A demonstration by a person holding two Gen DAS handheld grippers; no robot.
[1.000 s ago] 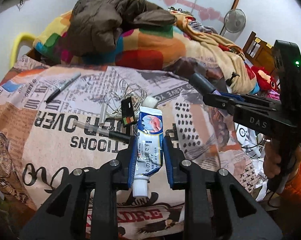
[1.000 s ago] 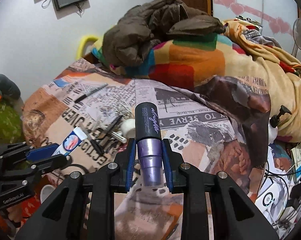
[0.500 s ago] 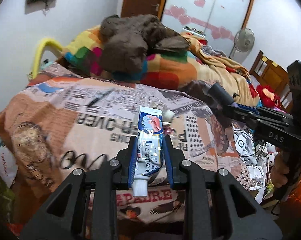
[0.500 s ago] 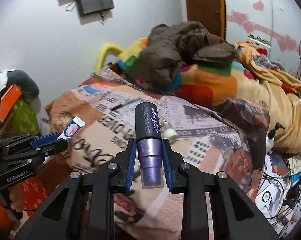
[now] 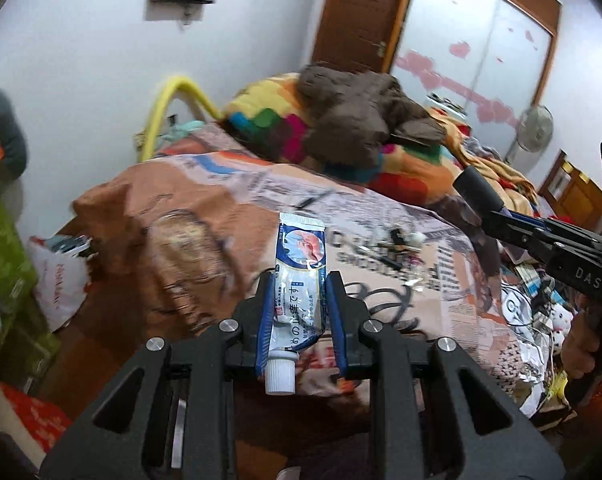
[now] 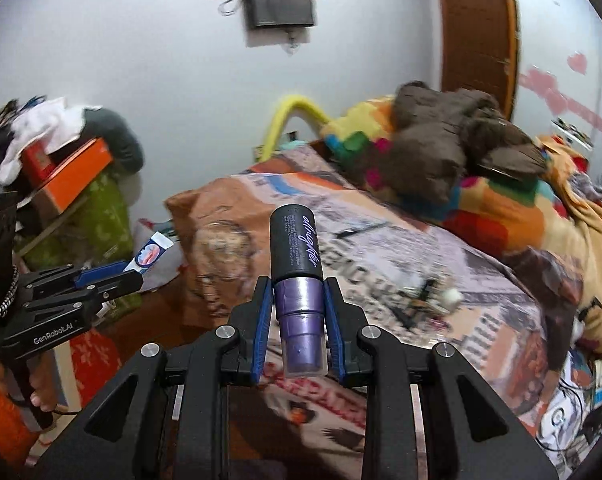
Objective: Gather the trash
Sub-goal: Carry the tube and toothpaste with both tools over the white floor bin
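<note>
Left gripper (image 5: pixel 299 312): clamped on a toothpaste tube (image 5: pixel 299 280)
Right gripper (image 6: pixel 297 316): clamped on a purple bottle (image 6: pixel 299 280)
Around: bed (image 5: pixel 221 208), brown jacket (image 5: pixel 361 116)
Writing: "GenRobot.AI", "DAS"

White-and-blue tube (image 5: pixel 299 280), white cap toward camera, clamped lengthwise between blue pads, above bed. Black-and-purple bottle (image 6: pixel 299 276), black end pointing away, clamped likewise, clear of bedcover.

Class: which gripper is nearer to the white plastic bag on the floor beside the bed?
Left. The left gripper, gripping a toothpaste tube, is on the white plastic bag's side; the right gripper, gripping a purple bottle, is farther off.
</note>
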